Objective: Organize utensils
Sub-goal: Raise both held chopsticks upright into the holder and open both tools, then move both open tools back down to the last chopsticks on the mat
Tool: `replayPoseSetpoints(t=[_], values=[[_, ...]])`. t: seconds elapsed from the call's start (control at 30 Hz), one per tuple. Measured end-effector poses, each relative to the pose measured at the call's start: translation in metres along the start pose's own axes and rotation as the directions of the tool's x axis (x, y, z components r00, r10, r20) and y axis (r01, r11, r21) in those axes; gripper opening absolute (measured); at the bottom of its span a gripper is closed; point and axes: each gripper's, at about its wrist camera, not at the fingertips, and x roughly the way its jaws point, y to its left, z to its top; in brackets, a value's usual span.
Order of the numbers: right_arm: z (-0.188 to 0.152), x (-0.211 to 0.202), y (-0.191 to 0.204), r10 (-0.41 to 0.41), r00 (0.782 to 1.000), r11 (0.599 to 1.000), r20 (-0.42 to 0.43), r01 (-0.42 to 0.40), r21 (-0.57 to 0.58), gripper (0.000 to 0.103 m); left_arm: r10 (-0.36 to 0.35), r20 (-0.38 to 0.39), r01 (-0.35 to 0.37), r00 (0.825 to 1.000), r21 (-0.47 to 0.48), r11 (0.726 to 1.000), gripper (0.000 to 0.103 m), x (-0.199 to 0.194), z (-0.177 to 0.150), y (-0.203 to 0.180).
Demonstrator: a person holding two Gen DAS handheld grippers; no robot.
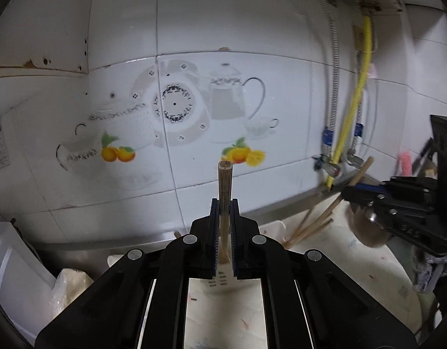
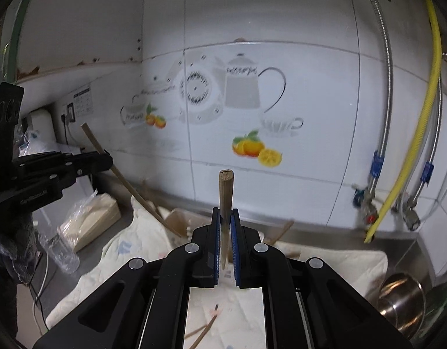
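Wooden chopstick [image 1: 225, 186] clamped upright between left gripper [image 1: 225, 203] pads, blunt end projecting past fingertips. Second chopstick [image 2: 225, 192] clenched likewise in right gripper [image 2: 225, 213]. Both raised above cream cloth [image 2: 325, 264] on counter, facing tiled wall [image 1: 252, 29].

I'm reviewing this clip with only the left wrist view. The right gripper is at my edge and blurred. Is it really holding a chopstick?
Observer: Yes. In the right wrist view the right gripper is shut on a chopstick that stands upright between its fingers.
Operator: Anything to its right that I can't see?
Observer: A steel pot sits at the lower right, by the cloth.
Operator: More chopsticks left on that cloth?
Observer: At least one loose chopstick lies just below the gripper.
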Motion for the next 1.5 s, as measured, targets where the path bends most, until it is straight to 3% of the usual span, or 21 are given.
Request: replayPoseSetpoints(t=[0.37, 0.87, 0.97, 1.03, 1.17, 1.23, 1.5], values=[[0.011, 0.048, -0.01, -0.063, 0.998, 0.998, -0.023, 0.063, -0.002, 0.007, 0.002, -0.132, -0.011, 0.991, -0.064, 0.998, 0.006, 0.068, -0.031, 0.025], [-0.025, 0.103, -0.021, -0.056, 0.988, 0.997, -0.142, 0.063, 0.045, 0.008, 0.004, -0.193, -0.013, 0.981, -0.042, 0.999, 0.008, 0.086, -0.053, 0.022], [-0.026, 0.101, -0.023, -0.06, 0.988, 0.997, -0.139, 0.067, 0.047, 0.01, 0.002, -0.186, -0.01, 0.982, -0.043, 0.999, 0.009, 0.083, -0.052, 0.02], [-0.025, 0.096, -0.024, -0.063, 0.99, 0.996, -0.129, 0.07, 0.05, 0.02, -0.001, -0.179, -0.007, 0.984, -0.044, 0.999, 0.009, 0.079, -0.051, 0.019], [-0.022, 0.077, -0.021, -0.083, 0.993, 0.996, -0.086, 0.086, 0.031, 0.026, 0.009, -0.155, -0.017, 0.988, -0.046, 0.999, 0.028, 0.065, -0.049, 0.019], [-0.021, 0.064, -0.019, -0.086, 0.994, 0.996, -0.061, 0.088, 0.025, 0.033, 0.01, -0.141, -0.018, 0.99, -0.05, 0.999, 0.028, 0.055, -0.05, 0.018], [-0.054, 0.021, -0.002, -0.07, 0.996, 0.997, -0.052, 0.071, 0.031, 0.036, 0.002, -0.113, -0.012, 0.994, -0.095, 0.995, 0.03, 0.014, -0.077, 0.018]])
